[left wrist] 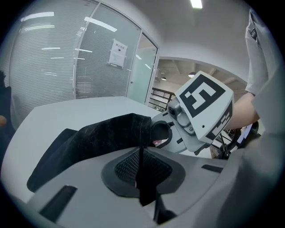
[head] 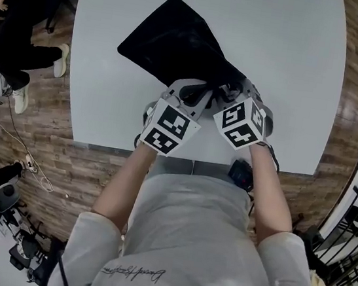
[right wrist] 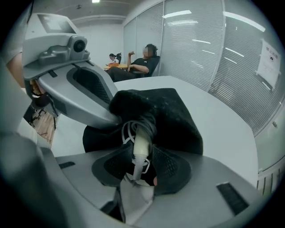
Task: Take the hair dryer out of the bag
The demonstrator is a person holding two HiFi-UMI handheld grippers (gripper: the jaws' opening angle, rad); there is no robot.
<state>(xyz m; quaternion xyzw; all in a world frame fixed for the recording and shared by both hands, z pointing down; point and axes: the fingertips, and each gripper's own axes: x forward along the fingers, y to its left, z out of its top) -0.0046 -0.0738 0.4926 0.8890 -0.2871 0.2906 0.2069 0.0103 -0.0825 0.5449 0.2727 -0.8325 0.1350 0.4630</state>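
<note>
Head view: black bag (head: 179, 46) lay flat on the white table (head: 297, 56), its mouth turned toward the person at the near edge. Both grippers met at that mouth, side by side and almost touching, marker cubes facing up.

Progress: early. The hair dryer (right wrist: 141, 140) was still in the bag. Only a pale cylindrical part showed at the opening, likely its handle, with loops of white cord (right wrist: 127, 131) bunched beside it. The rest was hidden under black cloth. Judged left to do: close on the pale part, draw the whole dryer clear of the mouth, and set it on the table.

Left gripper (left wrist: 142, 165): jaws clenched on a fold of the bag's rim, a strip of black fabric pinched between the pads. It seemed to be holding the mouth in place.

Right gripper (right wrist: 140, 165): jaws partly apart. The pale part and some cord sat between the pads, which did not visibly press on them. Not yet a grasp.

Pose: both forearms reached forward from the body and converged. Each gripper slanted down toward the opening, and the right gripper's nose was right at the mouth.
</note>
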